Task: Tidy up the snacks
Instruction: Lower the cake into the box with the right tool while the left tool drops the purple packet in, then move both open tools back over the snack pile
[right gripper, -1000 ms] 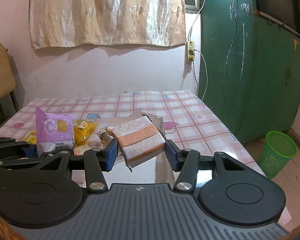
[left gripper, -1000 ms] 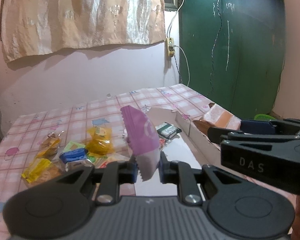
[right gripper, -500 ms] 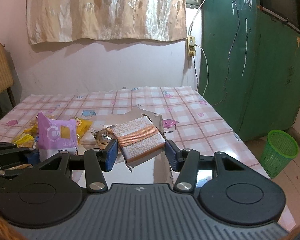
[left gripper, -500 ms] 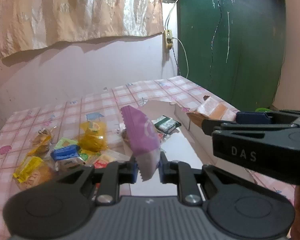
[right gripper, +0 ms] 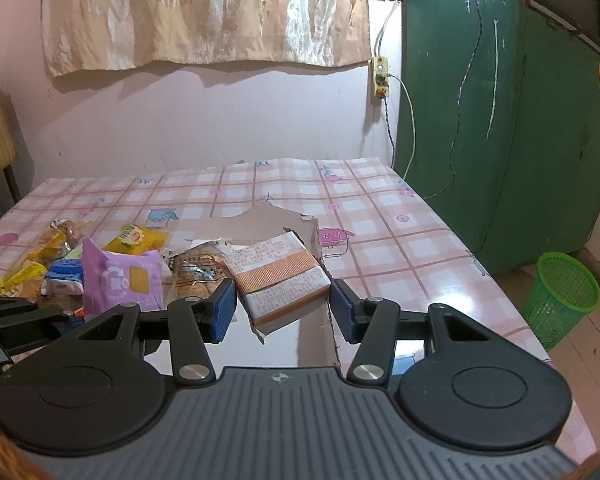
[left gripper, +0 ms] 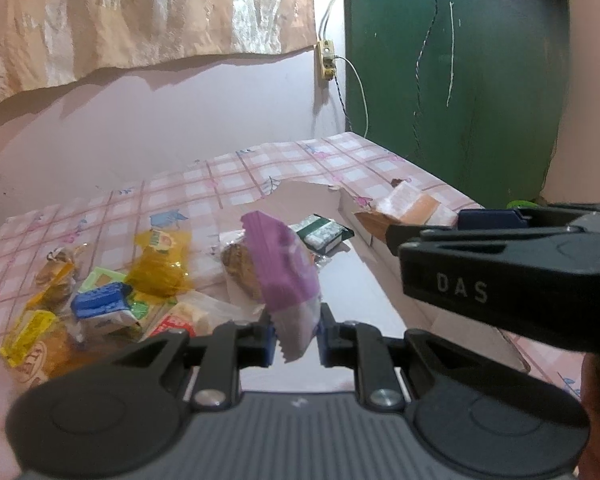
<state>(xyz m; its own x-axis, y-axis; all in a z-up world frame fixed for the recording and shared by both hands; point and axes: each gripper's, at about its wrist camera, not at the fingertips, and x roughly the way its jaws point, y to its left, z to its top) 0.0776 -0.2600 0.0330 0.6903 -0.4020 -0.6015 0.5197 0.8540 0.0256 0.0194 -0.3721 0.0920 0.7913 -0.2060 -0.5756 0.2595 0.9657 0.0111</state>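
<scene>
In the left wrist view, my left gripper [left gripper: 297, 338] pointed down toward the table [left gripper: 380, 172], its pads pinching the lower end of a purple snack packet [left gripper: 286, 276] that stood up at the centre of the frame. My right gripper [left gripper: 484, 268] reached in level from the right edge, with "DAS" printed on its side. A pile of snacks [left gripper: 100, 296] lay at lower left. A torn cardboard box [left gripper: 308, 196] sat mid-frame, a green-and-white packet [left gripper: 324, 234] inside it by the far wall; bare floor of the box lay just ahead of my pads. Other writing was too blurred to read.

In the right wrist view, my right gripper [right gripper: 283, 308] tilted down, its pads half spread on either side of a white-and-orange wrapped pack [right gripper: 278, 278]. I could not tell whether they pressed it. Its fine print was unreadable. The table's right edge ran down the right of the frame, a green basket [right gripper: 562, 296] on the floor beyond it.
</scene>
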